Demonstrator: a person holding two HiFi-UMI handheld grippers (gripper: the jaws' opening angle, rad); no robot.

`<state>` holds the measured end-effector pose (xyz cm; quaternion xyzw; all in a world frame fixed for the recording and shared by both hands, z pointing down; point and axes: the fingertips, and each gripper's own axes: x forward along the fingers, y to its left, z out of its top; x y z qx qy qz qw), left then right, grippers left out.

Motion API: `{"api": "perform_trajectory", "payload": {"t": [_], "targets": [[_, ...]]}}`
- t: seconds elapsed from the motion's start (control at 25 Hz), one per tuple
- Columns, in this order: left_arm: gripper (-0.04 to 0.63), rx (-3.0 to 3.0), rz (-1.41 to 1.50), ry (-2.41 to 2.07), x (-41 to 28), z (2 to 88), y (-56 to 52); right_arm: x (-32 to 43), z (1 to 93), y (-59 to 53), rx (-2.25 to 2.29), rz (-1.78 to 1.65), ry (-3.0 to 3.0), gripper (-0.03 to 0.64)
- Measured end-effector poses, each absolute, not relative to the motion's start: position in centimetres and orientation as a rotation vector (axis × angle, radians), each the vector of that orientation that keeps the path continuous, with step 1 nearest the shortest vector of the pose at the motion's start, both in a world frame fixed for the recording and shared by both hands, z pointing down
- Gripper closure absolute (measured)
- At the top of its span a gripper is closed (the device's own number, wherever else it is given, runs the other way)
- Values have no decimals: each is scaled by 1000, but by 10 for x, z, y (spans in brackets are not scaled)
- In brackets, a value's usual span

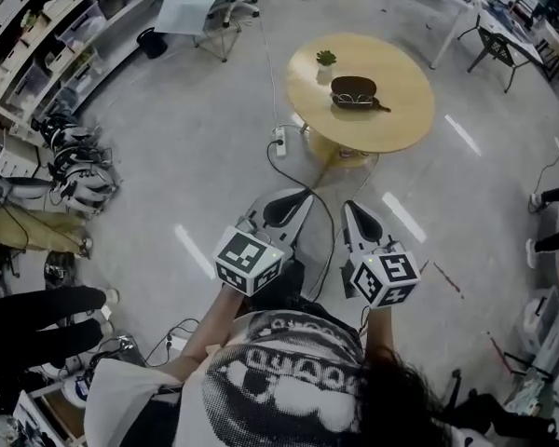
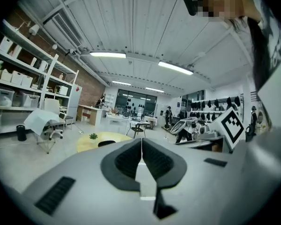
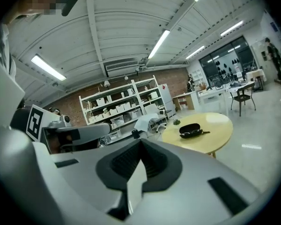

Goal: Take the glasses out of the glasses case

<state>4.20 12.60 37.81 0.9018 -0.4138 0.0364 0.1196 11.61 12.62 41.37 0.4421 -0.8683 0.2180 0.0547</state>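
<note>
Far ahead on the round yellow table: glasses case, lying open with the glasses inside, just beside a small potted plant. Well apart from both grippers, with open floor between. Long axis set across the line of approach, with what looks like one temple poking out past the right end. Almost dead ahead of the right gripper in the head view and further off line from the left gripper, so judged a shade nearer the right. Seen right of the jaw line in the right gripper view, left of it in the left gripper view. Both pairs of jaws pressed together, pads meeting, nothing between them, touching nothing. Needs the gap closed first, then jaws opened before any grasp.
</note>
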Motion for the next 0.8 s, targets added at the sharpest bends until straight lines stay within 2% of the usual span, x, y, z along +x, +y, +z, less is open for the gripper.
{"api": "perform_trajectory", "payload": {"t": [0.32, 0.8], "targets": [[580, 2655, 149, -1132, 7, 384, 18, 89, 415, 34, 1419, 697, -2559, 620], [580, 2690, 181, -951, 1, 408, -49, 93, 432, -25, 1588, 704, -2403, 620]]}}
